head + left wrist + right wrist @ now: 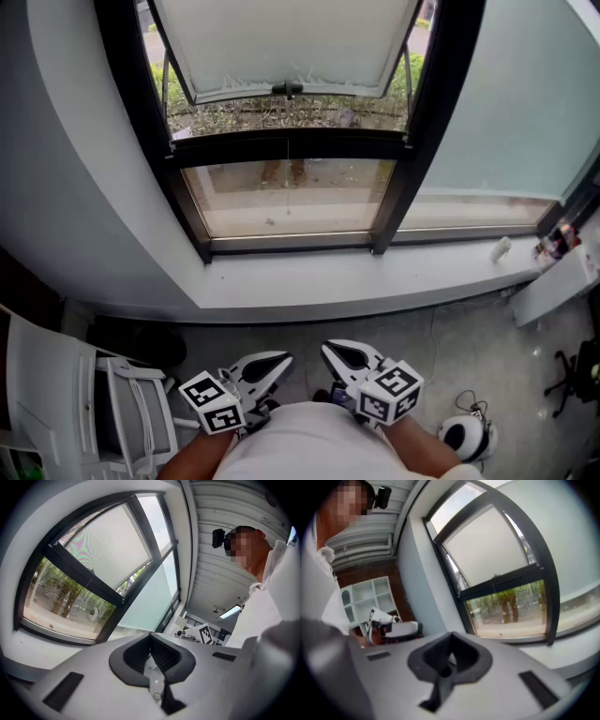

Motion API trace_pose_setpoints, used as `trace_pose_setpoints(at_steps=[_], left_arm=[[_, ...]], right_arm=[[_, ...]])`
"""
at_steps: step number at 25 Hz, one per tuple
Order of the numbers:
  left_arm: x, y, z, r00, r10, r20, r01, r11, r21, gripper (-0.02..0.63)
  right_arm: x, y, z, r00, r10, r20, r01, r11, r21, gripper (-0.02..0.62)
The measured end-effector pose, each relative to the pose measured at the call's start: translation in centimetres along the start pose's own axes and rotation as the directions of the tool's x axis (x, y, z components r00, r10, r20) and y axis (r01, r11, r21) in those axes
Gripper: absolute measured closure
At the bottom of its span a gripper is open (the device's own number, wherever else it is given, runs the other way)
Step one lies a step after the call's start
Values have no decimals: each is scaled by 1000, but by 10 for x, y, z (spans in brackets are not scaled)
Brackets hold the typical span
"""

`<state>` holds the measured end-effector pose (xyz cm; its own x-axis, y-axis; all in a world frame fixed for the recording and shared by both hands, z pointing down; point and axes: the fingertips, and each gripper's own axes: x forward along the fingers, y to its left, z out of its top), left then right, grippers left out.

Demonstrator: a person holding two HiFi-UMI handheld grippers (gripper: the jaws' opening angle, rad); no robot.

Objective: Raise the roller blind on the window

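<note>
Roller blind (pixel 281 42): hanging over the upper pane, well above the window sill (pixel 375 281), with its bottom rail (pixel 234 96) stopping short of the lower pane
Handling: the fabric is looking light and soft, probably creasing if pinched; only the rail is seeming stiff enough to bear a pull
Where to take hold: the small dark tab (pixel 287 90) at mid-rail is looking like the surest hold; no cord or chain is showing in any view
Left claw (pixel 277 360): clenched on nothing, hanging well below the sill, close to the person's body
Right claw (pixel 334 352): likewise clenched and empty, sitting just beside the left one, equally far below the sill
</note>
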<state>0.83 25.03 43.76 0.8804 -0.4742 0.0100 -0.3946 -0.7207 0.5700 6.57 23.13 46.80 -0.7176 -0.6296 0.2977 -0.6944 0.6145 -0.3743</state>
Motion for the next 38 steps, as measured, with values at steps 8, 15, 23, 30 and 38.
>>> trace_pose_setpoints(at_steps=[8,15,23,30,38], left_arm=[[2,4,4,1000,-5,6,5,1000,10,586],[2,5,4,1000,-9,4,9,1000,13,586],[-11,18,20,998,41,52,-43,998,40,584],[-26,34,24,996,82,43,-84,995,45,584],[-45,51,39,992,113,52,-117,990,79,583]], right_arm=[[5,-2,3,1000,1,-3,-1,1000,-15,574],[6,-1,2,1000,-2,-7,2,1000,-19,574],[8,-9,13,999,-34,30,35,999,-26,572],[16,-12,20,995,-83,52,84,996,-16,549],[33,-3,17,994,-100,40,100,995,1,480]])
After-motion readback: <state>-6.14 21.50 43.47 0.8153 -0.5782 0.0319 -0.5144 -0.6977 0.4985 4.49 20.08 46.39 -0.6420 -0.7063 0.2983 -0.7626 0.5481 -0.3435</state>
